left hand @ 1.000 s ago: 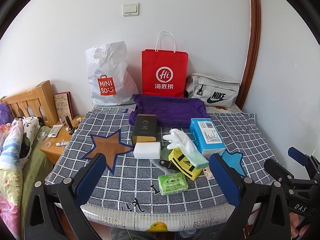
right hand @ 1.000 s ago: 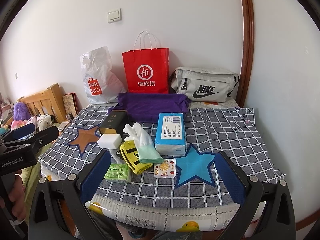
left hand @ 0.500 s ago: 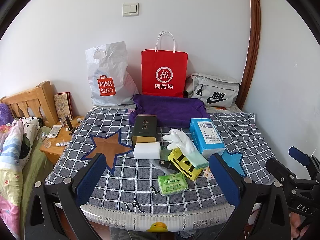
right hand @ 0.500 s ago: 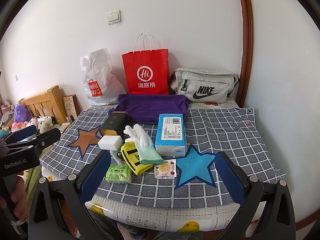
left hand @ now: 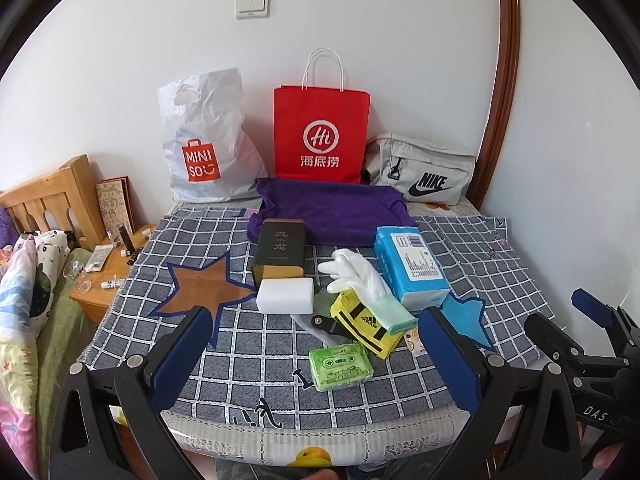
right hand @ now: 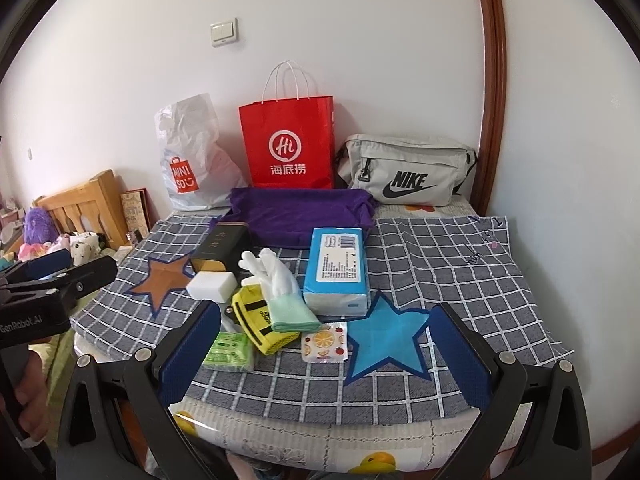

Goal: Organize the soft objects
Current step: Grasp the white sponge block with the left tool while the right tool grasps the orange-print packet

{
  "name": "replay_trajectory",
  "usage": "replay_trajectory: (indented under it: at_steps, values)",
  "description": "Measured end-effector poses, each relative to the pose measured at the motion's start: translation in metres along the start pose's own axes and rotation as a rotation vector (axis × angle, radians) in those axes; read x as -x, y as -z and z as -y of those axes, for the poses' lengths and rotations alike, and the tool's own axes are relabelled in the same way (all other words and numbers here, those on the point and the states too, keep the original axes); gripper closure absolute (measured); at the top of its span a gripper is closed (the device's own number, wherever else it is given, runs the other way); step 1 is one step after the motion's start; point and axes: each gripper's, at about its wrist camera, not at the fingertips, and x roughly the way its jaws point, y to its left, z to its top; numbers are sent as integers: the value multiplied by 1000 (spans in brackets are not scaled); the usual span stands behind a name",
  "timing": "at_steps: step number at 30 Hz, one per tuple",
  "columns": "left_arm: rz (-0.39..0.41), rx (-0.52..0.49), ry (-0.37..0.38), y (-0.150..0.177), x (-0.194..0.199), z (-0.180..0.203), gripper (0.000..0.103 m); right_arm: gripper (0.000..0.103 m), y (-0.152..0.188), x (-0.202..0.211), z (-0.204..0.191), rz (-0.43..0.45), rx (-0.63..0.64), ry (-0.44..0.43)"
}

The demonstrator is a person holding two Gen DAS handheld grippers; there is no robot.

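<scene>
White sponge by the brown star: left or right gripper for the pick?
Left, probably. The white sponge lies on the pile's left edge, open toward the left gripper. The right gripper faces the blue star. Both jaws stand open, empty.

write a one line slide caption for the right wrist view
Open right claw hovers before a checked cloth strewn with white glove, blue tissue pack and white sponge.

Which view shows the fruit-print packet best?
The right wrist view: the fruit-print packet lies whole beside the blue star. In the left wrist view, only a sliver shows behind the left tongs' finger.
</scene>
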Motion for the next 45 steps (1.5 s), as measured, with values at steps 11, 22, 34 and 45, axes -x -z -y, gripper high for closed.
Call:
replay_trajectory:
  at_steps: [11, 22, 34, 45]
  values:
    - [-143, 20, -14, 17, -72, -20, 1, 0, 27, -69, 16, -123, -39, -82]
    - [-275, 28, -41, 42, -137, -36, 1, 6, 62, -151, 21, -246, -18, -111]
    - [-342, 116, -19, 46, -172, -60, 1, 6, 75, -211, 16, -305, -3, -92]
    - [-383, 163, -8, 48, -197, -66, 1, 46, 73, -215, 5, -275, 110, -71]
